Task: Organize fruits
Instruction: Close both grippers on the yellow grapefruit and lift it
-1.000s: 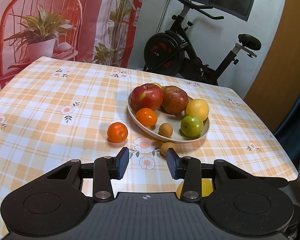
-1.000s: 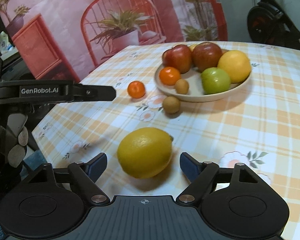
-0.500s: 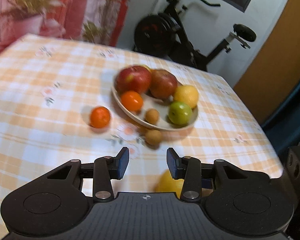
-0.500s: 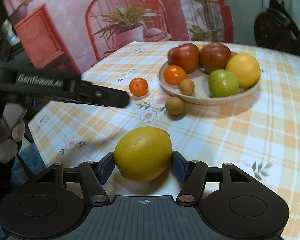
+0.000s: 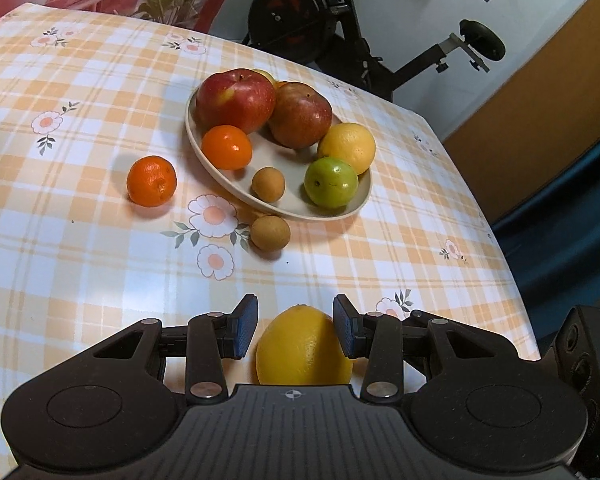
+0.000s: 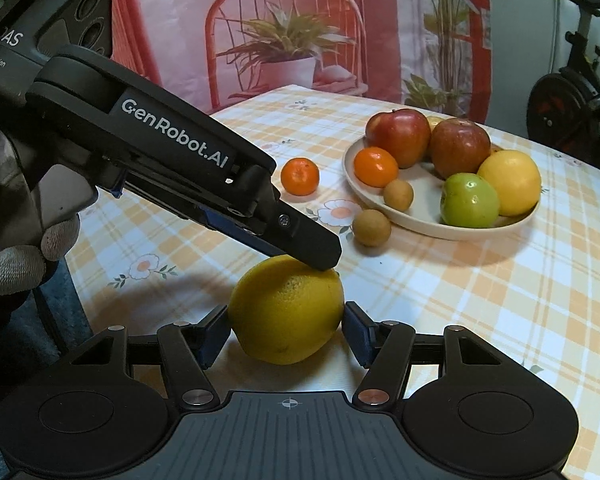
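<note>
Right wrist view only: we see the right gripper (image 6: 286,330) pinching the lemon (image 6: 286,310), lower centre | left gripper (image 5: 295,326) spread, empty, above lemon | desk (image 5: 80,240)

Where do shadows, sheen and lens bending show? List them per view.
Left wrist view: sharp; pale sheen on the tablecloth; the tangerine casts a soft shadow leftward; table edges curve. Right wrist view: sharp; dark shadow beside the plate; the lemon shades the cloth beneath.
</note>
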Available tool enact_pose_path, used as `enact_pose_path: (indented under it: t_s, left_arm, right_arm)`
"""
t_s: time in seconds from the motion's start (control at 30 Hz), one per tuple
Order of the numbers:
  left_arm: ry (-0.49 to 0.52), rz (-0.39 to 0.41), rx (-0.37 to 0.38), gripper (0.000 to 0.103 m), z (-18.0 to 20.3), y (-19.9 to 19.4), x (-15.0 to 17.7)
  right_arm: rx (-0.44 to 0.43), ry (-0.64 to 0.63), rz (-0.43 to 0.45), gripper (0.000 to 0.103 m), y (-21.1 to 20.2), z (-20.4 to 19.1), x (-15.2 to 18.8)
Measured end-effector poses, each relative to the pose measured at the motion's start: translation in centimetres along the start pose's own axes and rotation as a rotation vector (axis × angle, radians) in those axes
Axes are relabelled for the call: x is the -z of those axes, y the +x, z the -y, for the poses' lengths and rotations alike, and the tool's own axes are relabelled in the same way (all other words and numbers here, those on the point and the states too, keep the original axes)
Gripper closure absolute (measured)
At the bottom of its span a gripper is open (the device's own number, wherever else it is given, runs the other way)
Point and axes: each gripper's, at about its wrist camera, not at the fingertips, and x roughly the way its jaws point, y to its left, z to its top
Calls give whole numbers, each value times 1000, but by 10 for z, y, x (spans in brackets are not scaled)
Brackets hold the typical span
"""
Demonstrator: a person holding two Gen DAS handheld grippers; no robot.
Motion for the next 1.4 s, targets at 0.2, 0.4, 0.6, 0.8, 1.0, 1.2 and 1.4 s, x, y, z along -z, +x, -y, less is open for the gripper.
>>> enact_pose_path:
  t_s: [0.2,0.4,0.6,0.8,1.0,1.2,1.4]
  left_arm:
    - [0,7,19,57,1,-2,6]
    - [-17,41,-1,56,-2,-6,9]
    - [-39,59,-10,56,-5,-10,11]
    - [-44,55,5,56,-3,-10,14]
    - [-51,46,18,56,-3,-10,16]
    - [-56,28,36,56,-3,-8,18]
    - [-53,34,33,56,-3,-7,19]
  right_arm:
    - [-4,25,-13,41,0,4,3]
    - [-10,52,-22,39,-4,7,8]
    - [-15,52,-25,44,-6,6,10]
    - [-40,51,-28,53,-7,4,10]
    - [-40,50,-28,53,-7,3,10]
    - [-40,52,-26,53,-7,3,10]
    - [-36,50,-24,53,-8,3,10]
